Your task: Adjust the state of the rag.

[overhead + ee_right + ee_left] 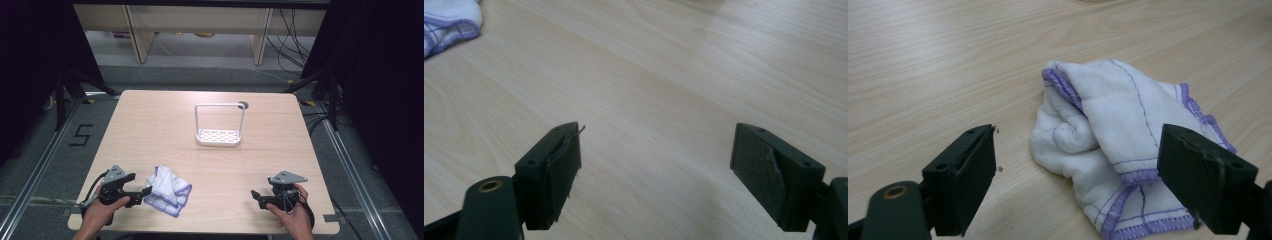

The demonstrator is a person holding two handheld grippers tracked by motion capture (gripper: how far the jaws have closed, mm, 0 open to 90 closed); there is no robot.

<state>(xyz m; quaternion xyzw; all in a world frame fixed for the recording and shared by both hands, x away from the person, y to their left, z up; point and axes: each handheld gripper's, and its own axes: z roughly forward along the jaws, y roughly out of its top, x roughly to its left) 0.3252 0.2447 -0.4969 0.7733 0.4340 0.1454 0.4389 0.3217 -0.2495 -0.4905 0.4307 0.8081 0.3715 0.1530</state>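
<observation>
A crumpled white cloth with purple stitched edging (168, 190) lies near the table's front left. My left gripper (145, 192) sits just left of it, open; in the left gripper view the cloth (1118, 135) lies between and just beyond the spread jaws of the gripper (1088, 175), its right part reaching behind the right jaw. My right gripper (255, 196) rests open at the front right, aimed left over bare wood (654, 170). A corner of the cloth (449, 22) shows far off in the right gripper view. A hand holds each gripper.
A white rack (219, 124) with a tall loop handle and perforated base stands at the table's middle back, beside a round cable hole (243, 105). The wooden table (150, 130) is ringed by grey floor, black frame legs and cables.
</observation>
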